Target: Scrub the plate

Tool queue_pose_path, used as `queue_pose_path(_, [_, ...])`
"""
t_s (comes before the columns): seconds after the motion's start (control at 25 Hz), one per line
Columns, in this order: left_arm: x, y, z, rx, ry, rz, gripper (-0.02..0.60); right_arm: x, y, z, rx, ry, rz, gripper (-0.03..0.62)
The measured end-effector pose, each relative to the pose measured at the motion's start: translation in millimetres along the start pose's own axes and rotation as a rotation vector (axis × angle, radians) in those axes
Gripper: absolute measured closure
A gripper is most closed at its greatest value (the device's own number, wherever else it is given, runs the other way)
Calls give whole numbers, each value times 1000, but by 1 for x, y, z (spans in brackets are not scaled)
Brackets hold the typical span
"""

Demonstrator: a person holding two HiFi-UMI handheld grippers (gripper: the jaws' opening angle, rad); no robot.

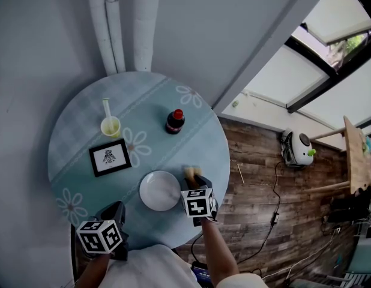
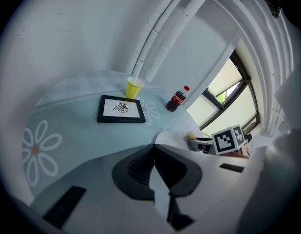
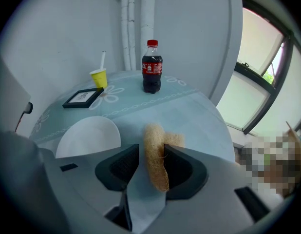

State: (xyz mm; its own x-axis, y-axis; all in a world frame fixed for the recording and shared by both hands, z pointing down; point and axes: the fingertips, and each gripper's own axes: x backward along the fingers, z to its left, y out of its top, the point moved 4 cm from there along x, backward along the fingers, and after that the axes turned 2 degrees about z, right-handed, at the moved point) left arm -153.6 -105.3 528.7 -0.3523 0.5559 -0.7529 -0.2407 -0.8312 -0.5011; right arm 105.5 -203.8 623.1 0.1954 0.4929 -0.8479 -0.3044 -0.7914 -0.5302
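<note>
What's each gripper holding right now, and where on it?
The right gripper clamps the tan scrubber by its near part; the far end sticks out past the jaws. The left gripper is shut on nothing.

the left gripper [image 1: 115, 212] is hanging at the lower left, jaws pressed together; the right gripper [image 1: 196, 179], at lower centre, is clamping a loofah sponge [image 3: 155, 155].

A lived-in home corner: a round table [image 1: 71, 161] in a flower-print blue cloth stands on wood-plank flooring [image 1: 251, 161]. White pipes [image 1: 113, 23] climb the plain wall past the tabletop's far edge, and large windows [image 1: 329, 53] line the right side.
</note>
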Motion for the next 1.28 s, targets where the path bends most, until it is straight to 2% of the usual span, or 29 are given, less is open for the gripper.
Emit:
queue_pose_path(0.12, [-3,0,-2,0,0,7,574,-1,0,-3,-14,3,-1,438])
queue_pose_path(0.4, [-9,-1,-9,-8,-7,22,574,-3,0,-11,-10,-24,12,505])
queue_pose_path(0.56, [-12,-4,-9,-10,-7,28,574,-5,0,-12,0,-38,22,522])
queue_pose_path(0.72, [-13,-9,-10,-20,-6,38,574,-7,-1,-11,48,-52,27,526])
queue_pose_path(1.28, [6,-25,-19,-10,-17,-2,574,-7,-3,-11,48,-83,36,531])
